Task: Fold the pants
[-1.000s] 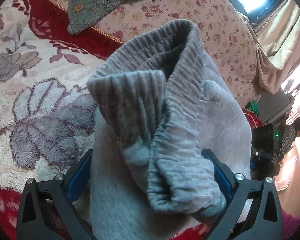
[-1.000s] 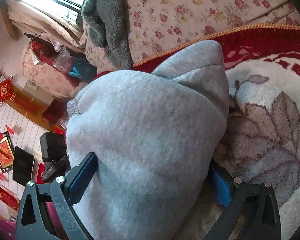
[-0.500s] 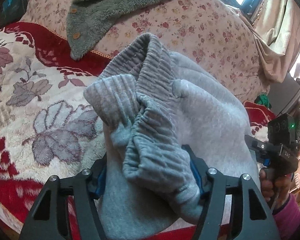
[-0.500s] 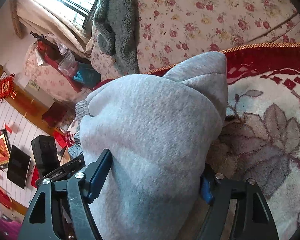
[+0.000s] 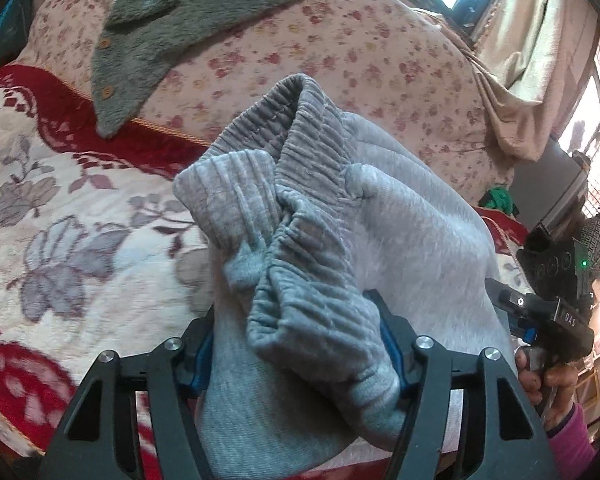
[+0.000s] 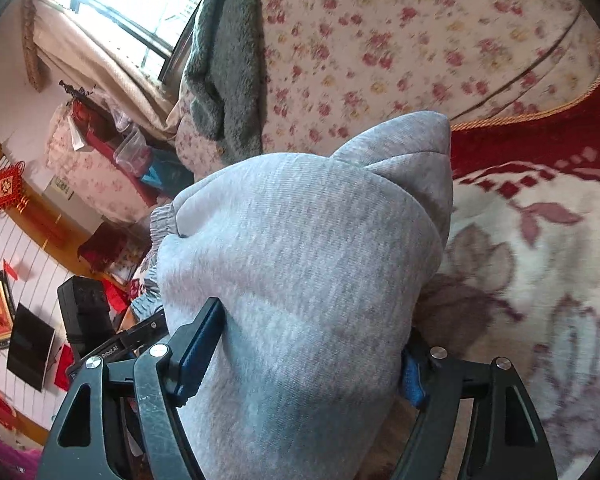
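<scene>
Because the grey pants (image 5: 412, 240) are soft, thick and limp, bunched layers suit gripping: the left gripper (image 5: 296, 344) pinches the ribbed waistband, the right gripper (image 6: 312, 356) clamps folded fabric, both raised above the bed (image 5: 80, 208).

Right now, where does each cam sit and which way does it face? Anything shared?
Left wrist: on the left claw, looking down along it at the gray pants it clamps, over the floral blanket; the person's right hand shows.
Right wrist: on the right claw, clamped on the pants; no hand visible.
Shared: pants, blanket, the gray fleece garment.
</scene>
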The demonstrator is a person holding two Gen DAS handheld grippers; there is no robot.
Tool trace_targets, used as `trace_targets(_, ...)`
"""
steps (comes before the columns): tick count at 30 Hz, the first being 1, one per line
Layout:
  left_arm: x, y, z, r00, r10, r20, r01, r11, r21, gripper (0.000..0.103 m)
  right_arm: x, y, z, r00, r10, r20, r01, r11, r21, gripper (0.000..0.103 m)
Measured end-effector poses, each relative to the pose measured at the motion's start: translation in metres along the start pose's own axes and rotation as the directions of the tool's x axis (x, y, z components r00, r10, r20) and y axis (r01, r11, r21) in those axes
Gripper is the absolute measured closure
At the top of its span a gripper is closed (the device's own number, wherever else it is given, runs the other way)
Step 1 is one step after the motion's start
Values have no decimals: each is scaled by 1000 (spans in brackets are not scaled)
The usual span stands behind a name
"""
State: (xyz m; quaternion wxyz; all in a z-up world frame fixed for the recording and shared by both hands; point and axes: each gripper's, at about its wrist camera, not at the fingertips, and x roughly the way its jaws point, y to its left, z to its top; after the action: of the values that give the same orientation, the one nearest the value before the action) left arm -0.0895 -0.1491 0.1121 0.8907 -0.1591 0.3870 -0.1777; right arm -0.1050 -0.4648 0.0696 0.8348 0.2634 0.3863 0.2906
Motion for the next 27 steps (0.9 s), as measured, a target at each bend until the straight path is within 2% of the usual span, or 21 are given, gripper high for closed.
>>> trace_targets(6,13,-44,-2,999,-37,-18,37,999,26,38,-42,-21,2,998,-50,37,49,999,15,23)
trace_targets(14,43,-97,-7,998,-49,-42,51,997,57,38,-84,-62,5,993,-99,70,95,994,53,22)
trace_targets(20,63,-117,-12,997,-42,-57,46,996,74,38,-99,-89,6,990,-114,78,108,991,82,22)
trace_targets(27,86,-121,-21,997,-9,-81,15,997,80,38,-93,-115,2,990,-132,54,126,986,106,22)
